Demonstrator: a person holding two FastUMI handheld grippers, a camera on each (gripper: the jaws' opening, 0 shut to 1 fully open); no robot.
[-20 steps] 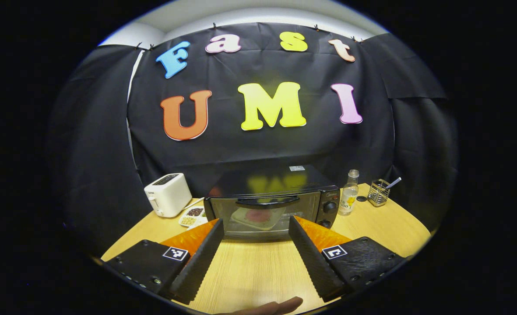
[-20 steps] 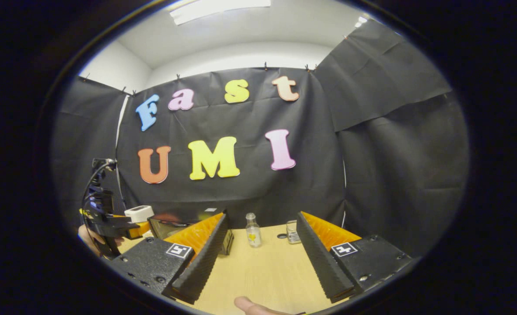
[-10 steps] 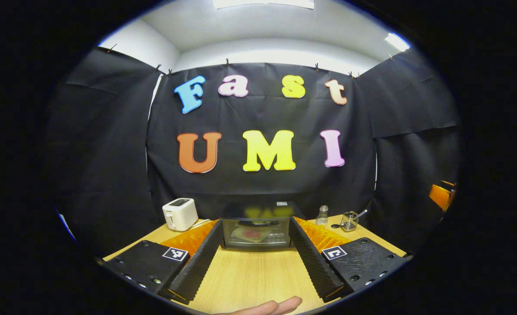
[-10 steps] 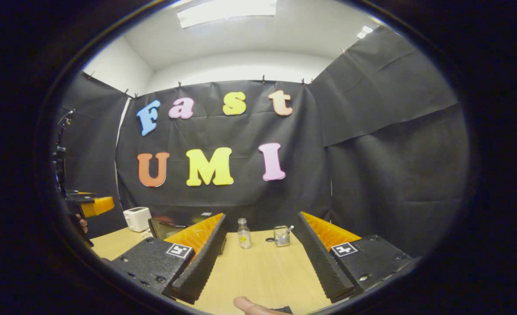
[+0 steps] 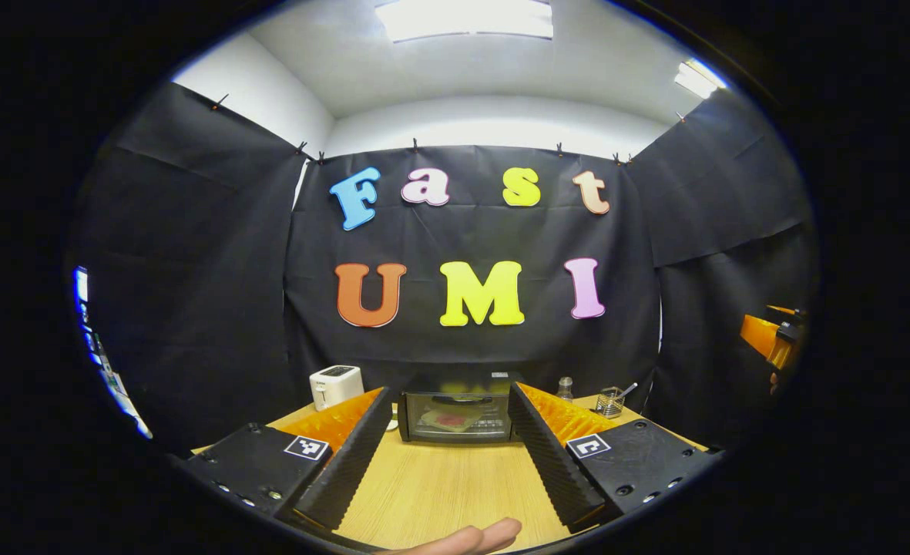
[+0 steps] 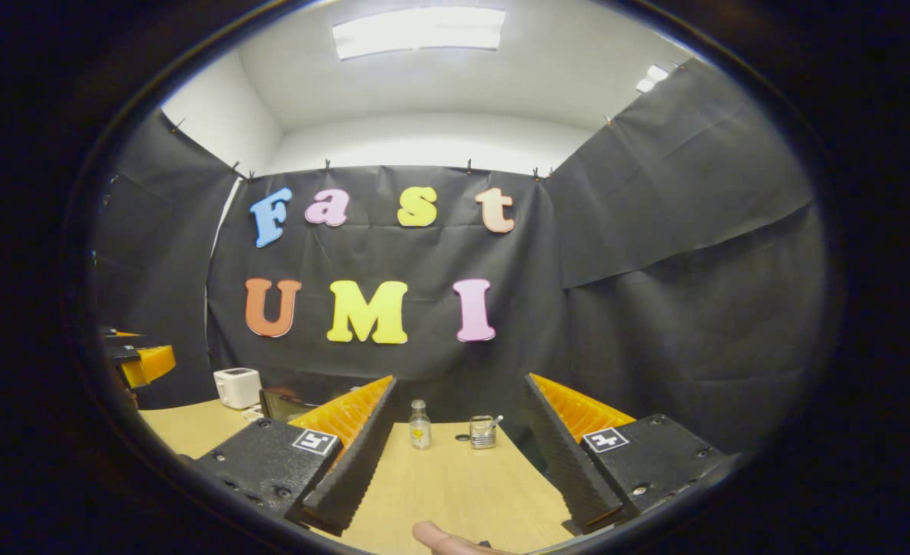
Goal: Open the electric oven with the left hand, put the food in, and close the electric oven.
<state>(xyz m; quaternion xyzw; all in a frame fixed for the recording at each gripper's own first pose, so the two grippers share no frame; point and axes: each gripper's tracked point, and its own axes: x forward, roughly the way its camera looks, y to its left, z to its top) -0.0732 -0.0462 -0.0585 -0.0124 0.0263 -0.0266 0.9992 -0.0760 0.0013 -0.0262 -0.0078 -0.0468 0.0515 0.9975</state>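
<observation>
Withdrawn since the earlier frames: both grippers, now farther from the electric oven [image 5: 458, 416], which shows smaller in the left gripper view.

Left gripper [image 5: 444, 459]: fingers spread wide, holding nothing, above the near part of the wooden desk [image 5: 439, 486]. A fingertip [image 5: 470, 538] shows at the bottom edge of this view.

Electric oven: at the desk's back edge, centred between the left gripper's fingers, door shut; food [image 5: 448, 420] on a tray visible through the glass.

White toaster [image 5: 336, 385]: back left corner of the desk, left of the oven.

Small glass bottle [image 6: 420, 425] and wire holder [image 6: 483, 432]: near the back right of the desk, right of the oven, just beside each other.

Right gripper [image 6: 455, 462]: fingers apart, empty, over the desk's right part; the bottle and holder lie between its fingers, farther off.
</observation>
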